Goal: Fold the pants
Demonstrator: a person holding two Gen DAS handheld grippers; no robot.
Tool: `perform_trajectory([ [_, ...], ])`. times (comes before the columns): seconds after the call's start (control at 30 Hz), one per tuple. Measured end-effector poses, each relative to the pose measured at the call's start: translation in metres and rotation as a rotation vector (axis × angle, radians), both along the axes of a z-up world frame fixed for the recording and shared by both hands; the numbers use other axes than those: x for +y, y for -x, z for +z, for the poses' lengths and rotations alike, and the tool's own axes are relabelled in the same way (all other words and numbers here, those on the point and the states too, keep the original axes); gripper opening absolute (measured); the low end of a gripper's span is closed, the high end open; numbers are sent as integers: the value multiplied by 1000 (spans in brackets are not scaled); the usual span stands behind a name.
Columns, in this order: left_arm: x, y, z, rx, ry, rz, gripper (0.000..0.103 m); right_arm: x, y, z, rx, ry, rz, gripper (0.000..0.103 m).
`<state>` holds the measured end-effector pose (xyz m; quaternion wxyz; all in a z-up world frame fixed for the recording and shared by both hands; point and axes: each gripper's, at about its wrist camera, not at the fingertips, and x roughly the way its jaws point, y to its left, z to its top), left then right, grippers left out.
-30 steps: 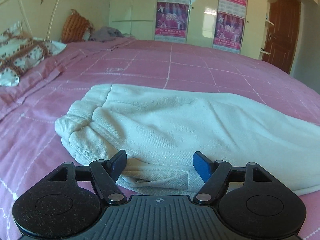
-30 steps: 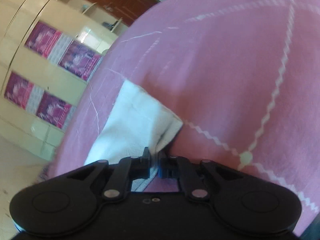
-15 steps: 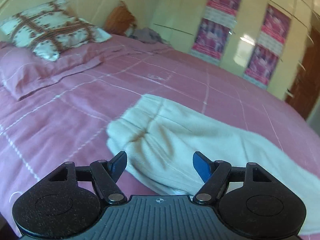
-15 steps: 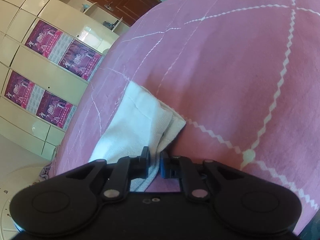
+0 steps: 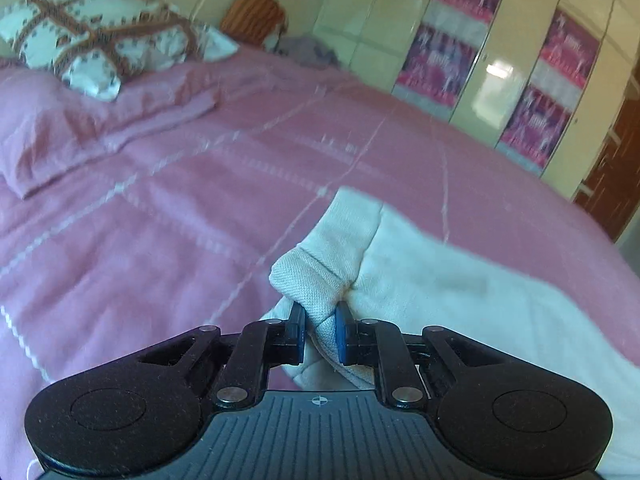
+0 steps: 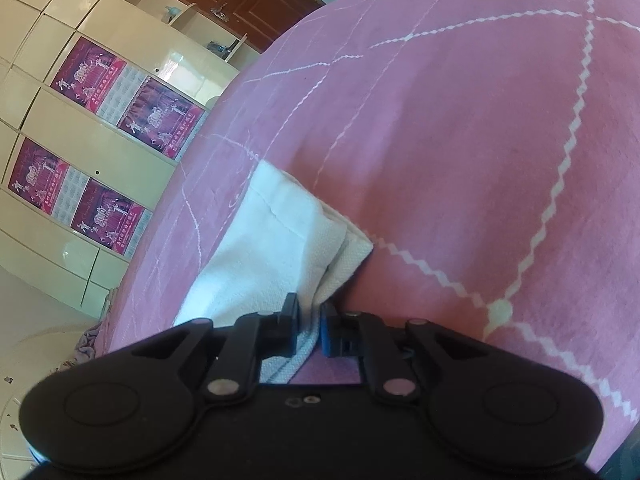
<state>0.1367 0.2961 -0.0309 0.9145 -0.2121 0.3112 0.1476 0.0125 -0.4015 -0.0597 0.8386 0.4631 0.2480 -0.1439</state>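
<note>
Cream-white pants (image 5: 432,280) lie on a pink bed cover (image 5: 160,208). My left gripper (image 5: 320,330) is shut on the ribbed waistband end (image 5: 308,280), which bunches up between the blue pads. In the right wrist view the pants' leg end (image 6: 276,236) lies on the pink cover (image 6: 460,140). My right gripper (image 6: 309,322) is shut on the hem of that leg end, with folded layers pinched between its pads. The middle of the pants is hidden from both views.
A patterned pillow (image 5: 100,36) and a pink pillow (image 5: 80,128) lie at the head of the bed. An orange cushion (image 5: 252,16) sits by the headboard. Cream wardrobes with purple posters (image 5: 500,72) stand beyond the bed; they also show in the right wrist view (image 6: 100,132).
My left gripper moved to the waistband end and closed on it; it was open before. My right gripper stayed shut on the leg hem and barely moved.
</note>
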Motion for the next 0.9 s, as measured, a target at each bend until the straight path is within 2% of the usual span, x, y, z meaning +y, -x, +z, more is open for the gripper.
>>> perform_trajectory([
  [0.1, 4, 8, 4, -30, 23, -20, 16, -2, 1, -1, -1, -2, 2, 8],
  [0.17, 7, 14, 12, -39, 57, 15, 20, -3, 1, -2, -2, -3, 4, 8],
  [0.23, -5, 31, 28, -98, -5, 57, 21, -5, 1, -3, -7, -13, 2, 8],
  [0.3, -19, 33, 36, -116, -52, 26, 24, -5, 1, -4, -14, -13, 5, 11],
  [0.37, -32, 25, 33, -88, -64, -31, 37, -6, -1, -4, -10, -4, 9, 11],
  [0.4, -38, 19, 28, -60, -86, -55, 51, -7, -2, -4, -10, -3, 8, 11],
  [0.43, -46, 11, 20, 5, -117, -84, 61, -8, -3, -4, -9, -5, 6, 11],
  [0.47, -56, 2, 7, 112, -143, -109, 64, -8, -3, -4, -7, -5, 3, 11],
  [0.57, -55, 11, 2, 86, -84, -60, 66, -4, -4, 0, 16, 32, 1, 7],
  [0.6, -52, 13, 2, 79, -69, -56, 66, -2, -4, 3, 23, 53, 2, 9],
  [0.7, -48, 20, 2, 50, -35, -40, 66, 10, -7, 18, 47, 154, 8, 9],
  [0.87, -56, 37, 7, 20, 7, -37, 66, 32, -13, 46, 28, 246, 14, 8],
  [0.9, -57, 39, 7, 21, 17, -35, 70, 39, -16, 54, 24, 274, 31, 8],
])
